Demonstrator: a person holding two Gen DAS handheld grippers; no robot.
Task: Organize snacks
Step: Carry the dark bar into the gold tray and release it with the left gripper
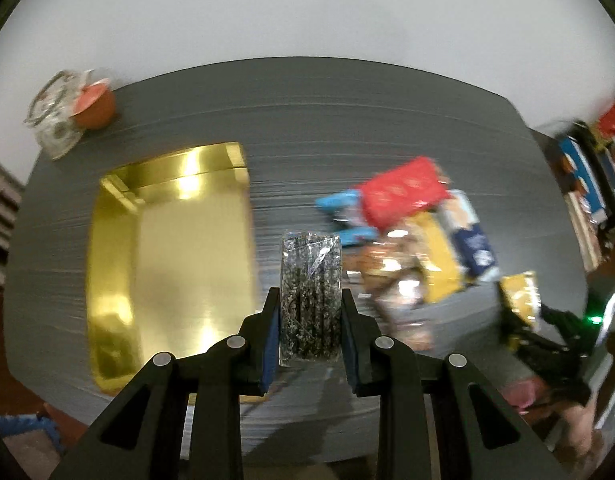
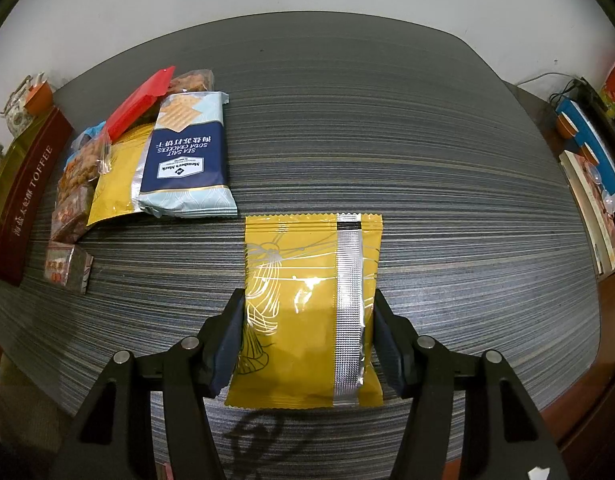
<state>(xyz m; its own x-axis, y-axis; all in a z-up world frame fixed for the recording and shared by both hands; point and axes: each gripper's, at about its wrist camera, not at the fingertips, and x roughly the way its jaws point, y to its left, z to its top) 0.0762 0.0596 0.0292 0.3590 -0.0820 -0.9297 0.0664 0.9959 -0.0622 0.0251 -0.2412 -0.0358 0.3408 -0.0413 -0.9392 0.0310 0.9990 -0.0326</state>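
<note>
My left gripper (image 1: 310, 300) is shut on a clear packet of dark seaweed sticks (image 1: 310, 280), held above the grey table just right of a gold tray (image 1: 171, 248). My right gripper (image 2: 307, 304) is shut on a yellow snack packet (image 2: 307, 308) with a silver seam, held above the table; it also shows in the left wrist view (image 1: 521, 300). A pile of snacks lies left of it: a blue soda cracker pack (image 2: 187, 160), a second yellow packet (image 2: 117, 184), a red packet (image 2: 141, 100) and clear packs of fried snacks (image 2: 77, 184).
A dark red toffee box side (image 2: 23, 196) stands at the far left of the right wrist view. A glass jar (image 1: 55, 120) and an orange cup (image 1: 95, 106) sit at the table's back left corner. Books and boxes (image 2: 587, 176) line a shelf on the right.
</note>
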